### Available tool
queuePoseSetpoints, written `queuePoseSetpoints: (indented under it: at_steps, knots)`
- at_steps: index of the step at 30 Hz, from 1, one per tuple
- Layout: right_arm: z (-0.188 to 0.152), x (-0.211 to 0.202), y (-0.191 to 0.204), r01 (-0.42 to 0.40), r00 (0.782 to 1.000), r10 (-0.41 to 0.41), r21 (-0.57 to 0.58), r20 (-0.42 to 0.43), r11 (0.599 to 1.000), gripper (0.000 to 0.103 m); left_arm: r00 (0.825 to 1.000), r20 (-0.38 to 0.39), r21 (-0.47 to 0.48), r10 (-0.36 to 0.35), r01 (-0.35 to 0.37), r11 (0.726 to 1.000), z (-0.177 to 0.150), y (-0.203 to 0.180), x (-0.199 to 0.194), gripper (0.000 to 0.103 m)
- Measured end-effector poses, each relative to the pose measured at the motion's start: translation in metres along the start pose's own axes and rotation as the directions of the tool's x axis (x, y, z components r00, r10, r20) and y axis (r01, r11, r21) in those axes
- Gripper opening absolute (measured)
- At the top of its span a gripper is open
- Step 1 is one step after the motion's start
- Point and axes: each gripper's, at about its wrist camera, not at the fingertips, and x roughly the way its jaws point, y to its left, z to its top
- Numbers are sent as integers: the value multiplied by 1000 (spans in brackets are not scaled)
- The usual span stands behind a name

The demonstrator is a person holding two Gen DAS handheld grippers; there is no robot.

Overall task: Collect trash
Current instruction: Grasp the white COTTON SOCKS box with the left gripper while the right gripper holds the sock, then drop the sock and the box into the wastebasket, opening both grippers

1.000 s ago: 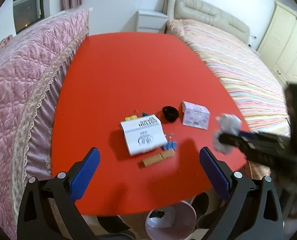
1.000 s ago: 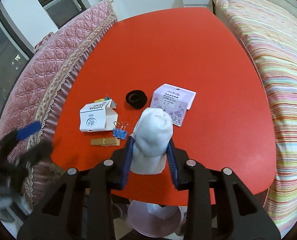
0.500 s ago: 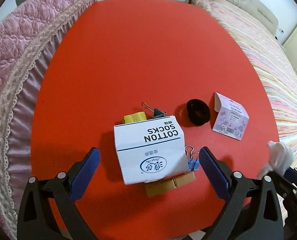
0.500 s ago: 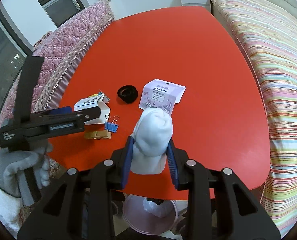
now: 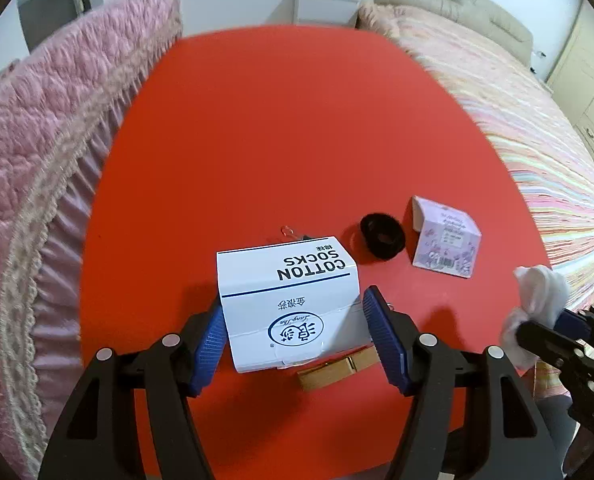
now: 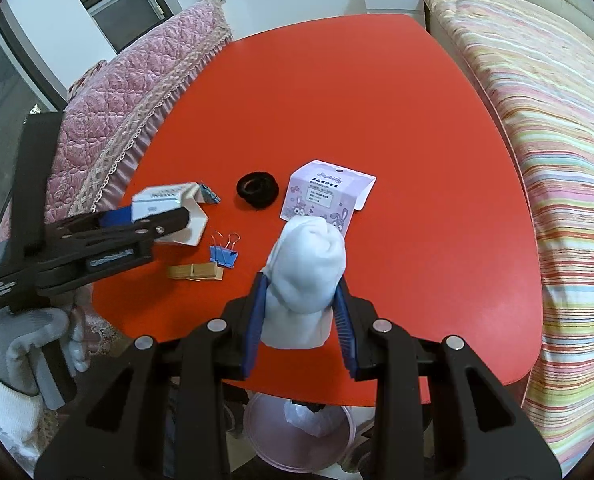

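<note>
My left gripper (image 5: 293, 332) is shut on a white "COTTON SOCKS" box (image 5: 289, 300), its blue pads against the box's two sides, low over the red table (image 5: 297, 120). The same box shows in the right wrist view (image 6: 165, 208) held by that gripper (image 6: 145, 220). My right gripper (image 6: 301, 316) is shut on a white crumpled tissue wad (image 6: 305, 276) above the table's near edge. The wad also shows in the left wrist view (image 5: 537, 300). A pink trash bin (image 6: 301, 432) with white trash stands on the floor below the table edge.
On the table lie a purple printed packet (image 6: 321, 196), a black hair tie (image 6: 257, 190), blue binder clips (image 6: 223, 254) and a wooden clothespin (image 6: 195, 271). A pink quilted sofa (image 5: 37, 140) borders the left, a striped bed (image 6: 557, 140) the right.
My left gripper came down over the socks box and closed on its sides. My right gripper kept hold of the tissue and drifted slightly toward the near table edge above the bin.
</note>
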Motion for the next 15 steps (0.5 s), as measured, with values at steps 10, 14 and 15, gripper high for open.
queuePoseSetpoints:
  at_steps: [10,14,15]
  knots:
    - [-2,-12,12,22,999,-21,-54,26,998,32,992,117,109,-42,29,994,-17,-11,-54,64]
    - [-9,-26,18,28,999,-24,-86,47,996,32,987,144,145,-73,52,988,-36,-16,-74,64]
    - [-12,-30,19,28,998,-23,-94,52,995,33,985,151,153,-79,55,987,-43,-20,-80,64]
